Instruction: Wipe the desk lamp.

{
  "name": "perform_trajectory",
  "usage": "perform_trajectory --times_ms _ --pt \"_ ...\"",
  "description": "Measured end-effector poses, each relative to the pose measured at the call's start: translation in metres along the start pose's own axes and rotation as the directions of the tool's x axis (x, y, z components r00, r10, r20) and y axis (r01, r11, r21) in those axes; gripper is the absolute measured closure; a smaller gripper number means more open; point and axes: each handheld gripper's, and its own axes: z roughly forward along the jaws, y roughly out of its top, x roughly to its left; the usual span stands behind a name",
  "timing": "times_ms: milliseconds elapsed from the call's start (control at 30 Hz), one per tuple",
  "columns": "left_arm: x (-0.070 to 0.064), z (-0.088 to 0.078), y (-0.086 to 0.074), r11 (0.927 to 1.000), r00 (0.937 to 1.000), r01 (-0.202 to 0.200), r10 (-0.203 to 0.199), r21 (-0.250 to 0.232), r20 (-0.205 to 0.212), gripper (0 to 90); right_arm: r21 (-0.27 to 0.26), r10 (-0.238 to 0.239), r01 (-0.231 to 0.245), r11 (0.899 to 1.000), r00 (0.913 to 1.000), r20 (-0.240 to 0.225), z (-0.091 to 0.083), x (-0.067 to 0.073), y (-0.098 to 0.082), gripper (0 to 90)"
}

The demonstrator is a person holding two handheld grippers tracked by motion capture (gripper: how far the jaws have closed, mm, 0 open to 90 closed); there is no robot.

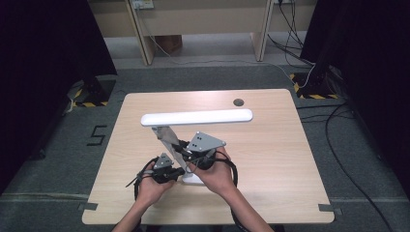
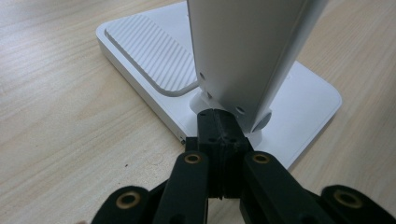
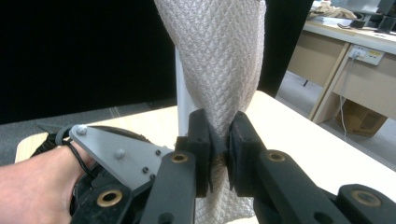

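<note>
A cloth (image 3: 219, 60) draped on the stem of a lamp (image 1: 197, 117) at mid-table is pinched by the right gripper (image 3: 218, 149); the left gripper (image 2: 219, 128) is pressed shut, empty, against the base (image 2: 140, 60). If the cloth is dragged hard, the lamp could be tipped, or the stem folded.

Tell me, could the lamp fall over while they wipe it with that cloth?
Maybe. The right gripper pinches the cloth against the lamp's tilted arm, so a hard pull could tip the lamp. The left gripper, shut, sits at the base and holds nothing. The cloth might also slip free.
</note>
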Motion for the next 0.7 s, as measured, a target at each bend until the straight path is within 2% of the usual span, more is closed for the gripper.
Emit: perform_trajectory --times_ms 67,267,333,700 --pt "-0.001 0.0 0.0 1.0 1.0 -0.001 0.001 -0.003 -0.002 89.3 0.009 -0.013 0.013 1.0 0.9999 -0.004 -0.001 -0.001 -0.001 81.7" --pt "-0.002 0.0 0.0 1.0 1.0 0.001 -0.001 -0.002 -0.006 89.3 0.026 -0.011 0.011 1.0 0.9999 -0.011 -0.002 0.0 -0.004 81.8" --pt "-0.002 0.0 0.0 1.0 1.0 -0.005 0.005 -0.002 -0.008 89.3 0.022 -0.025 0.026 0.999 0.9995 -0.016 -0.001 -0.001 -0.005 81.9" --pt "-0.003 0.0 0.0 1.0 0.9999 -0.008 0.008 -0.003 -0.014 89.3 0.039 -0.012 0.013 0.999 0.9998 -0.017 0.0 0.0 -0.011 81.9"
